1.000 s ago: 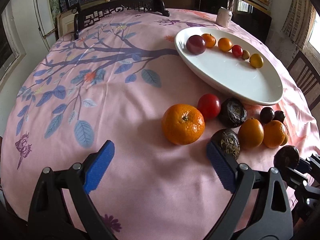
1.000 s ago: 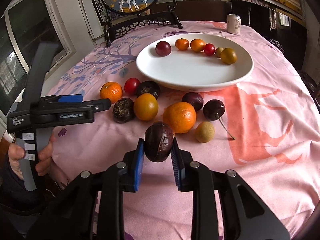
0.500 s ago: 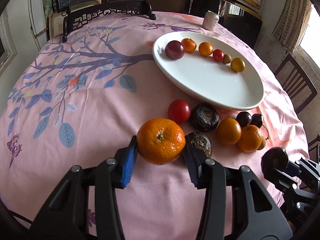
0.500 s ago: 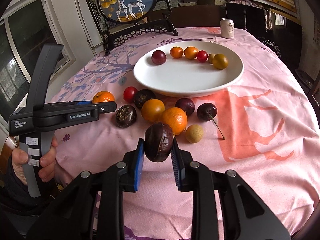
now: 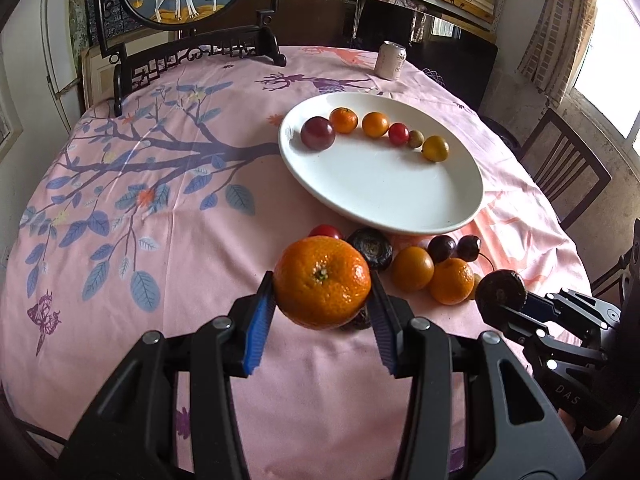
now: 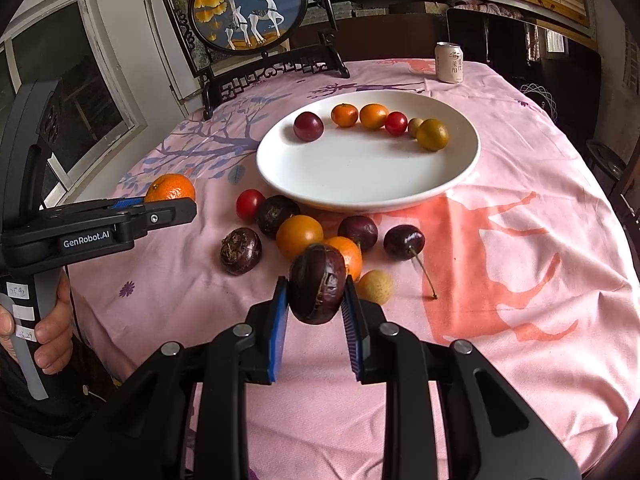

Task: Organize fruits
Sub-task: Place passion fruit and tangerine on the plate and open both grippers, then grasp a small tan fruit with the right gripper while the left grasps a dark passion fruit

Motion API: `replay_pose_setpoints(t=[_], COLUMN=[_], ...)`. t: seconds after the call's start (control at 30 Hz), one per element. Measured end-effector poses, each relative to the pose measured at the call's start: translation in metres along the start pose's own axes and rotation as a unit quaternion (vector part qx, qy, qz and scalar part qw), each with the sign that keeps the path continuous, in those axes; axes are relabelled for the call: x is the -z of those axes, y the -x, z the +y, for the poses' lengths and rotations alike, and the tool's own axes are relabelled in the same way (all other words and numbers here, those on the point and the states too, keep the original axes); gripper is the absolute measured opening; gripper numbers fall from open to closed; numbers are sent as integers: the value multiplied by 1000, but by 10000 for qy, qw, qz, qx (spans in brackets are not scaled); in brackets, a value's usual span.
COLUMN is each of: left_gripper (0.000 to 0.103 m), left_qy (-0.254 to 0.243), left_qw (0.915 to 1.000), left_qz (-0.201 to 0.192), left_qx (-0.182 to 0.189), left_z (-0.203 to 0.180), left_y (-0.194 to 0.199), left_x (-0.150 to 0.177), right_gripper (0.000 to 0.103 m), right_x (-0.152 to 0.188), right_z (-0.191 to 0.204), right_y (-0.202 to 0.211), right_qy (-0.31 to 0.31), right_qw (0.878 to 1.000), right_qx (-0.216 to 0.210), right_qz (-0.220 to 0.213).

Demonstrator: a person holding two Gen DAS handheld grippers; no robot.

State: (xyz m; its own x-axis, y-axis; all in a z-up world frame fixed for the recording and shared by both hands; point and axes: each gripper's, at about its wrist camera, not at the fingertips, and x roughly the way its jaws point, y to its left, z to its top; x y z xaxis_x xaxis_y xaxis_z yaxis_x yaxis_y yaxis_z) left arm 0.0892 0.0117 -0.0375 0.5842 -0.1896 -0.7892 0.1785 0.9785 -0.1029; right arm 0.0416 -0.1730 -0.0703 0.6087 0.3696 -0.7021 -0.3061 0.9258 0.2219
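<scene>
The left gripper [image 5: 322, 312] clamps a tangerine [image 5: 322, 281] above the table [image 5: 160, 240]; the right gripper [image 6: 316, 312] clamps a dark wrinkled fruit [image 6: 317, 283]. Carry each level to the plate [image 6: 360, 184], lower into bare space beside the row, then release gently so neither rolls.

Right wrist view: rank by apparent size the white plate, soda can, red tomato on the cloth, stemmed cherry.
1. white plate
2. soda can
3. stemmed cherry
4. red tomato, close to the cherry; unsure.

left claw [image 5: 322, 312] clamps mandarin [image 5: 322, 281] | right claw [image 5: 516, 304] grips dark fruit [image 5: 500, 291] | plate [image 5: 384, 196] beyond
</scene>
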Motion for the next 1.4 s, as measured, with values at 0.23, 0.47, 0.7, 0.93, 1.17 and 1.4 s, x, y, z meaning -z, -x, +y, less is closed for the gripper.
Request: replay_pose_setpoints(t=[0.23, 0.47, 0.7, 0.93, 1.17, 1.4], left_gripper=[46, 46, 47, 67, 74, 82], left_qy=[-250, -186, -58, -76, -224, -68], left_qw=[9994, 9993, 9979, 9996, 9973, 9993], left_qz=[1, 321, 628, 220, -595, -315], left_qx=[-250, 52, -116, -153, -355, -212], left_z=[-18, -44, -44, -39, -20, -3], left_y=[-30, -104, -152, -116, -18, -7], left_x=[-81, -141, -155, -161, -94, -16], right_gripper=[26, 26, 26, 52, 79, 80], right_x=[-62, -117, -129, -134, -82, -25], right_z=[-11, -51, -72, -63, -54, -40], right_y=[-13, -77, -114, -86, 6, 20], right_qy=[403, 190, 72, 426, 305, 16], right_qw=[9973, 9967, 9959, 9897, 9855, 9909], right_qx=[548, 782, 823, 1357, 1535, 1319], right_qz=[-280, 133, 362, -166, -649, -276])
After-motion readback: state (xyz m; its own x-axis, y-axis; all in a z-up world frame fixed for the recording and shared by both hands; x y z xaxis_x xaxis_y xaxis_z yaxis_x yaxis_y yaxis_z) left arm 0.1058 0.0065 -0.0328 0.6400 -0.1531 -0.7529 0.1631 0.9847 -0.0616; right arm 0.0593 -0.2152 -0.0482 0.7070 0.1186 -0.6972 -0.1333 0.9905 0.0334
